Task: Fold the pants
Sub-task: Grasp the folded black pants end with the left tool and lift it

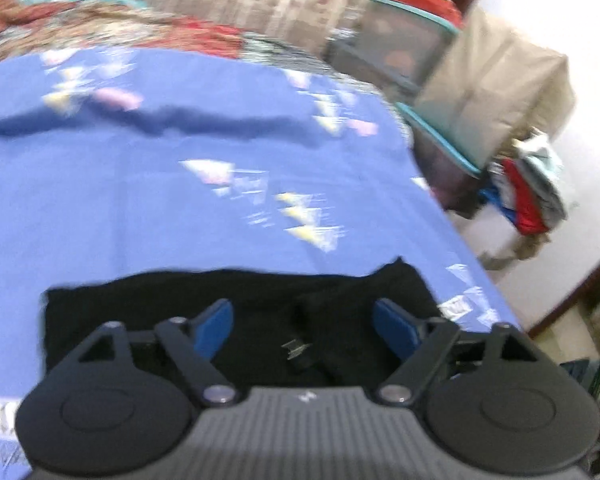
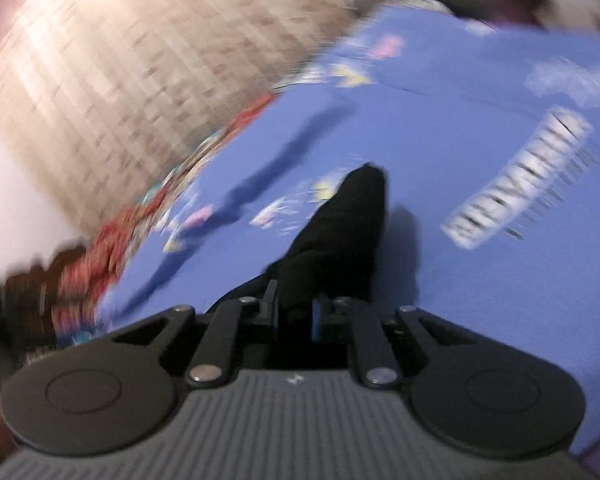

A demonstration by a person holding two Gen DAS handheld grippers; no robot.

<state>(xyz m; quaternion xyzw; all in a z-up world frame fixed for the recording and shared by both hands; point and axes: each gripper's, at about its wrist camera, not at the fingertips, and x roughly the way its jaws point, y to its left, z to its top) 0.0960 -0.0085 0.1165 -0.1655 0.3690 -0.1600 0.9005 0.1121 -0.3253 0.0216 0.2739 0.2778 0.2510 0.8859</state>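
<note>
Presently, pants: black, soft, limp, light; lying near on blue bedsheet | hold: take hems or corners, cloth sags | left gripper: spread, empty above pants | right gripper: pinching pants | room: open sheet far; bed edge right, boxes beyond.

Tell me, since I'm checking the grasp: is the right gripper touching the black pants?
Touching. The right wrist view shows the right gripper with its jaws nearly closed and the black pants pinched between the pads.
</note>
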